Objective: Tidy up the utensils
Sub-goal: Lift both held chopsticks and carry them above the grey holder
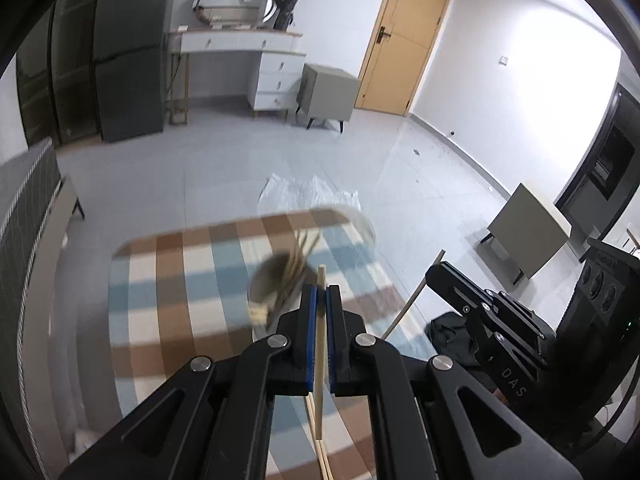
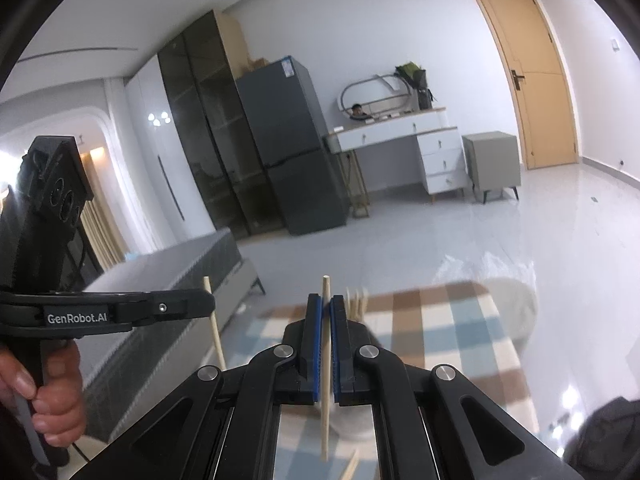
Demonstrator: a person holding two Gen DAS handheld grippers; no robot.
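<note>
1. Left wrist view: the left gripper [image 1: 320, 308] has its blue-padded jaws clamped on a single wooden chopstick [image 1: 319, 352], which runs upright between the pads and protrudes above and below them.
2. Below this chopstick, two further chopsticks [image 1: 322, 456] lie on the checked tablecloth [image 1: 172, 280] near its near edge.
3. A grey holder cup [image 1: 266, 280], blurred, stands on the tablecloth near the middle of the table, just beyond the left gripper; several chopsticks [image 1: 300, 256] lean out of it.
4. At the right of this view, the right gripper [image 1: 434, 276] is visible side-on, with a chopstick [image 1: 412, 300] slanting through its tip.
5. Right wrist view: the right gripper [image 2: 326, 312] is closed on one chopstick [image 2: 326, 360], held nearly upright between the pads.
6. Chopstick tips [image 2: 356, 300] show just beyond the right finger, above the tablecloth [image 2: 440, 320].
7. At the left of this view, the left gripper [image 2: 210, 306] holds its chopstick [image 2: 214, 320]; a hand [image 2: 52, 392] grasps the handle.
8. Clear plastic sheeting [image 1: 308, 192] lies on the floor beyond the far edge of the table.
</note>
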